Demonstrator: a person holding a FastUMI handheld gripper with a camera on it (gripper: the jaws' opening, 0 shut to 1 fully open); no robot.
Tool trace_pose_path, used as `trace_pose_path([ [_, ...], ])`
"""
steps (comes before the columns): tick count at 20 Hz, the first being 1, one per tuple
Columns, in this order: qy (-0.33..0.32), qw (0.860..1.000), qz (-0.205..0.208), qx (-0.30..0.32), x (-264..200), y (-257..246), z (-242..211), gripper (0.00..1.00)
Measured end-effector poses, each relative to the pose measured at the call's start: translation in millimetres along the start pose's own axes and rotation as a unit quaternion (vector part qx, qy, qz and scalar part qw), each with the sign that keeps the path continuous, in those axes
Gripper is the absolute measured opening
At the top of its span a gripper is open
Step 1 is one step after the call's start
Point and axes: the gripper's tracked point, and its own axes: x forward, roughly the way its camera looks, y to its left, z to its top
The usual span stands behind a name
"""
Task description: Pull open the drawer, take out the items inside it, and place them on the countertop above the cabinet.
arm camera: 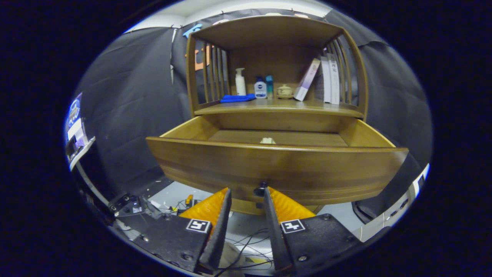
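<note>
You are holding the gripper (246,192) low in front of the pulled-out drawer (276,169), fingers spread apart and gripping nothing; the small dark knob (261,189) is sitting just beside the right fingertip, nearer to it than to the left one. Inside the drawer, a small pale item (267,141) is lying near the front wall, mostly hidden by it. On the countertop (280,107) above, a blue cloth (236,98), a white pump bottle (240,81), a blue-capped bottle (260,89), a small lidded pot (285,91) and leaning books (324,79) are standing; their lettering is too small to read.
</note>
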Motion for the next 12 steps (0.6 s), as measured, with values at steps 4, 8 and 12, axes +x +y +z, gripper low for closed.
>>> trace_pose_path([
  [4, -0.020, 1.000, 0.017, -0.016, -8.0, -0.3, 62.0, 0.68],
  [8, -0.017, 0.999, 0.021, -0.041, 1.0, -6.6, 102.4, 0.75],
  [12, 0.062, 0.995, 0.019, -0.076, 34.6, -13.5, 93.8, 0.76],
])
